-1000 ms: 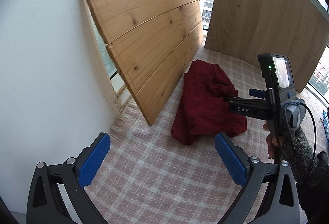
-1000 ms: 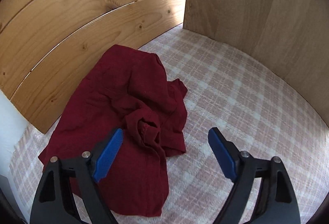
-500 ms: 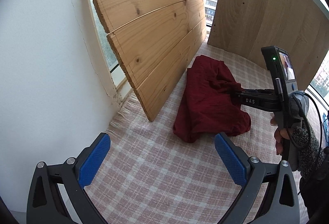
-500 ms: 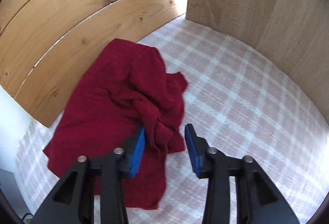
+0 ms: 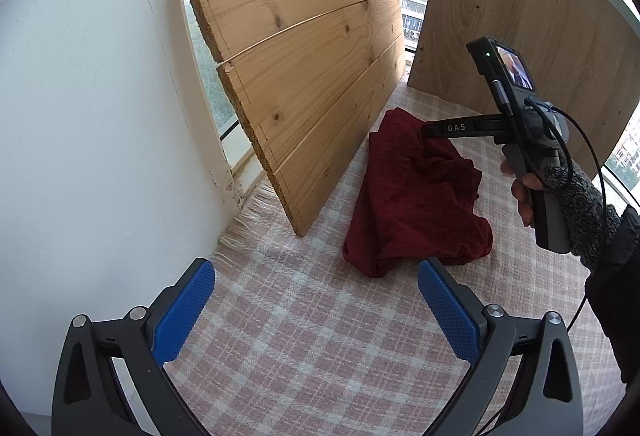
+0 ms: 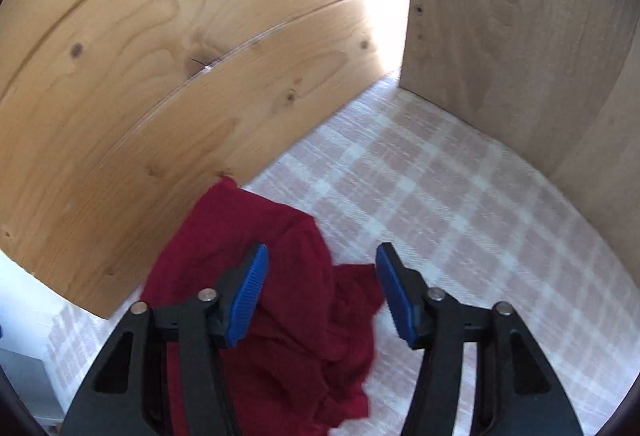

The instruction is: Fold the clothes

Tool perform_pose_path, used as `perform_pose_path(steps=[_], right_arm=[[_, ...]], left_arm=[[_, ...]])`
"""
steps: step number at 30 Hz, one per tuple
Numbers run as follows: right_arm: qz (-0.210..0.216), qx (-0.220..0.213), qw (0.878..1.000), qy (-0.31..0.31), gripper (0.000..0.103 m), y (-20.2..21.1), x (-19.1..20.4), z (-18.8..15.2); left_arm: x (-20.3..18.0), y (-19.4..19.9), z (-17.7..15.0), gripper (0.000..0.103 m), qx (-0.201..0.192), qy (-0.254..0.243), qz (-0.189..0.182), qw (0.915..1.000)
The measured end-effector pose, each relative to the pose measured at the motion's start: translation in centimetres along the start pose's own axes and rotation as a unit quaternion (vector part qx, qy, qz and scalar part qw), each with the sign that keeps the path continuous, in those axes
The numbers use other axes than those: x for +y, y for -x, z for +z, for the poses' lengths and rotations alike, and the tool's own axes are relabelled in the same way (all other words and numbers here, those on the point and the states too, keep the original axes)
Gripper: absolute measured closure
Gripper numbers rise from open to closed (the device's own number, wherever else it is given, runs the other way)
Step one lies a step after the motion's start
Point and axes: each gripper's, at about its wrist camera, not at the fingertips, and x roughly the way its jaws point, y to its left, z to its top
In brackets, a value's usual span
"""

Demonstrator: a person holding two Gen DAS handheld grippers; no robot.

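Note:
A crumpled dark red garment (image 5: 416,203) lies on the pink checked cloth (image 5: 304,340), beside the leaning wooden planks. It also shows in the right wrist view (image 6: 288,316). My left gripper (image 5: 316,304) is open and empty, short of the garment's near edge. My right gripper (image 6: 320,288) is half open over the garment's far part, with fabric between and below its blue pads; whether it touches is unclear. In the left wrist view the right gripper (image 5: 430,133) reaches over the garment's far end from the right.
Pine planks (image 5: 312,67) lean against the window on the left. A plywood board (image 5: 540,47) stands at the back right. A white wall (image 5: 88,115) is on the left. The cloth's fringe (image 5: 244,220) ends at the wall.
The right gripper narrowed from wide open to about half open and moved toward the garment's far end. The left gripper stayed open and shifted slightly.

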Motion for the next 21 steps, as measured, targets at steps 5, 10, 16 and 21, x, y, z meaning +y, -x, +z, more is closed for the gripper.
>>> perform_pose_path(steps=[5, 10, 16, 21], right_arm=[[0.022, -0.013, 1.0, 0.008, 0.096, 2.6, 0.8, -0.4], [0.054, -0.029, 0.998, -0.005, 0.098, 5.6, 0.9, -0.4], [0.093, -0.119, 0.988, 0.01, 0.101, 17.0, 2.0, 0.0], [0.092, -0.208, 0.973, 0.022, 0.101, 31.6, 0.8, -2.1]], left_arm=[[0.1, -0.3, 0.1, 0.001, 0.003, 0.005, -0.001, 1.0], [-0.9, 0.0, 0.1, 0.001, 0.002, -0.007, -0.013, 0.9999], [-0.1, 1.0, 0.1, 0.001, -0.009, 0.001, -0.006, 0.9999], [0.4, 1.8, 0.0, 0.001, -0.015, 0.006, -0.008, 0.9998]])
